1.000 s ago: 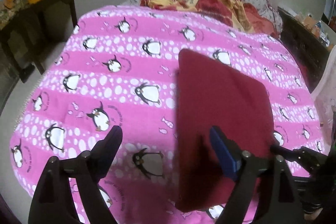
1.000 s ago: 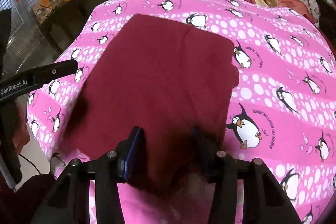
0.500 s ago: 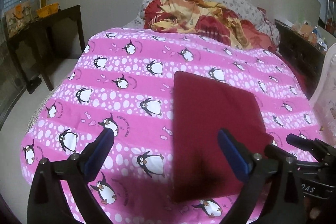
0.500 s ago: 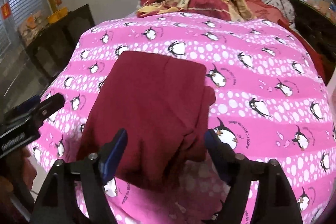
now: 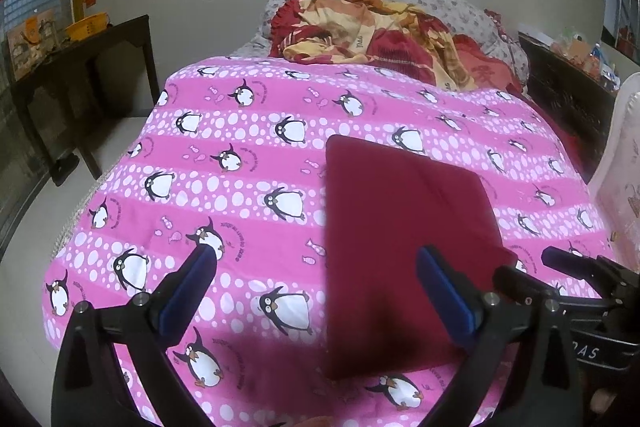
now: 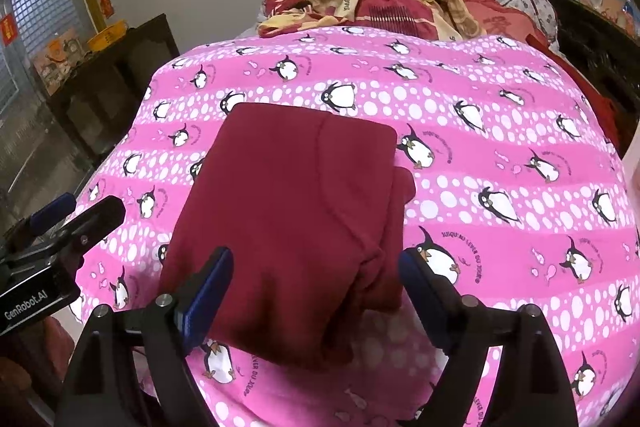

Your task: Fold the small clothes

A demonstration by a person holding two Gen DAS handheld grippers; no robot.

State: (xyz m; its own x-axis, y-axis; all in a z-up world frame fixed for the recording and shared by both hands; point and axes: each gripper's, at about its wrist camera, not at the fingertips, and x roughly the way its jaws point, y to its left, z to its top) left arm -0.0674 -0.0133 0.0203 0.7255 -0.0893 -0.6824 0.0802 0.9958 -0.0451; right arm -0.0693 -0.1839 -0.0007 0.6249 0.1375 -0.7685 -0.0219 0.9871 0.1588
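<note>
On the pink penguin blanket (image 5: 240, 163), the dark red garment (image 6: 296, 211) is lying folded into a flat rectangle near the bed's front edge. I am holding my left claw (image 5: 316, 291) above the blanket with its fingers spread wide, gripping nothing. My right claw (image 6: 314, 287) is hovering over the garment's near edge, also spread apart and empty. Behind, a crumpled red and yellow quilt (image 5: 380, 35) is sitting by the pillows.

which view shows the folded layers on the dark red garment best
The right wrist view: the dark red garment sits centred, with a curved seam and stacked layers showing along its right edge. The left wrist view shows it only as a flat rectangle, its near part behind a blue finger.
</note>
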